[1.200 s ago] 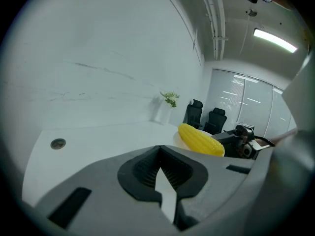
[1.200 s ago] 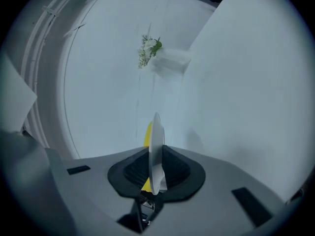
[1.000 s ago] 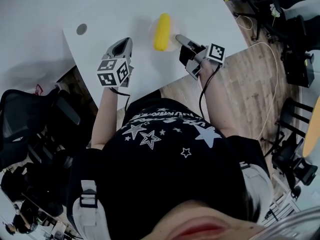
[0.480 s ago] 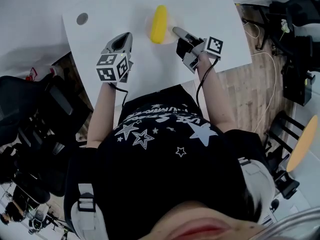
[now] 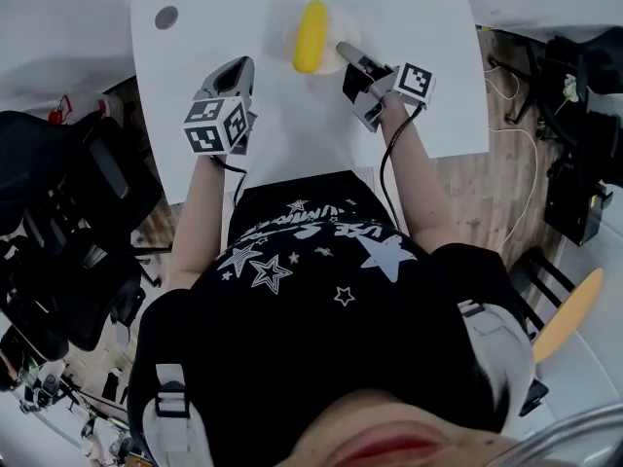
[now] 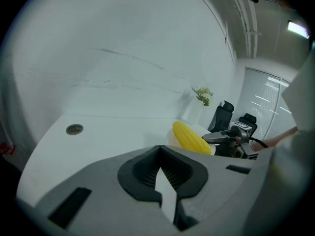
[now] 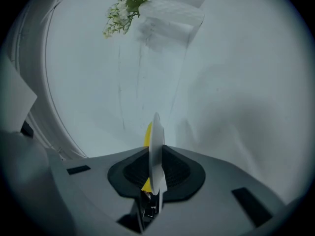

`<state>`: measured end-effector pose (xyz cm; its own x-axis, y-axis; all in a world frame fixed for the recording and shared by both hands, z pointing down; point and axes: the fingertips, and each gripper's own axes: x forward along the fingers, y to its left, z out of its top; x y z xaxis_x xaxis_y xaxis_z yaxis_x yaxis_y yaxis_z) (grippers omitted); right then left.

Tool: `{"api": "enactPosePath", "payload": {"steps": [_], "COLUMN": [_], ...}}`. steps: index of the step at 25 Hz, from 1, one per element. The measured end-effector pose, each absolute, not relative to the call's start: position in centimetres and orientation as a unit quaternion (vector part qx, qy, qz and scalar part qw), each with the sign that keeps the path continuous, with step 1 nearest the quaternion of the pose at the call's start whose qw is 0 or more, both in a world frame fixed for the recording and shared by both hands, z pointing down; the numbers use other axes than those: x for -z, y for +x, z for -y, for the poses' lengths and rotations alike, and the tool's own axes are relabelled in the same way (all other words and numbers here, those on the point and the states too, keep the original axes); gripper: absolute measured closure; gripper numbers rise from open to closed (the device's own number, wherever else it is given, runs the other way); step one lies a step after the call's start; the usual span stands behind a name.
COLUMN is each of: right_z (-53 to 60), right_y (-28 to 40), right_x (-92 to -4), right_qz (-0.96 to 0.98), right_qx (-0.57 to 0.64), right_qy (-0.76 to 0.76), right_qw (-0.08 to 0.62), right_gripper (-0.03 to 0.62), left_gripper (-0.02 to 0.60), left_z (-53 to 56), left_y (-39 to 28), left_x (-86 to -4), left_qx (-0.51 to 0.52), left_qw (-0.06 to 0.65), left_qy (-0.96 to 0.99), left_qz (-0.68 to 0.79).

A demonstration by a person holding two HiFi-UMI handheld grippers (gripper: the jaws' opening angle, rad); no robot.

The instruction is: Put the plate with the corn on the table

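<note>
A yellow corn cob (image 5: 311,35) lies on a pale plate (image 5: 331,62) over the white table (image 5: 428,86). My right gripper (image 5: 344,51) is shut on the plate's near right rim. In the right gripper view the plate (image 7: 156,141) runs edge-on between the jaws of the right gripper (image 7: 155,157), with the corn (image 7: 147,133) showing behind it. Whether the plate touches the table I cannot tell. My left gripper (image 5: 240,68) hovers to the plate's left, shut and empty. From the left gripper (image 6: 160,154) the corn (image 6: 191,137) and the plate (image 6: 171,136) lie ahead on the right.
A round grommet hole (image 5: 166,17) sits near the table's far left corner. A vase with white flowers (image 7: 147,14) stands beyond the plate. Black office chairs (image 5: 58,222) crowd the left side, and cables lie on the wooden floor (image 5: 506,115) to the right.
The head view has swung, so the table sits higher and squarer in frame. Both grippers and the plate with the corn keep nearly the same places on the table.
</note>
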<state>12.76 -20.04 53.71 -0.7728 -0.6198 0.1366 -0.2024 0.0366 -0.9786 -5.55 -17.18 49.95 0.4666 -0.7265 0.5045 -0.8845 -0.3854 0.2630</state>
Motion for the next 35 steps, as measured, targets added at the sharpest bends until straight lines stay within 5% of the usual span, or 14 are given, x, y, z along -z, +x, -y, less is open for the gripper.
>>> {"api": "enactPosePath", "payload": {"steps": [35], "right_z": [25.6], "right_y": [13.4], "right_x": [-59.2], "right_qz": [-0.653], "right_qx": [0.669], "right_qy": [-0.33], "right_qw": [0.132], "right_gripper": [0.553], "left_gripper": [0.575], "left_z": [22.0], "left_y": [-4.5], "left_x": [-53.7], "left_qx": [-0.165], "left_qw": [0.293], "left_qy": [0.805], "left_qz": [0.489]}}
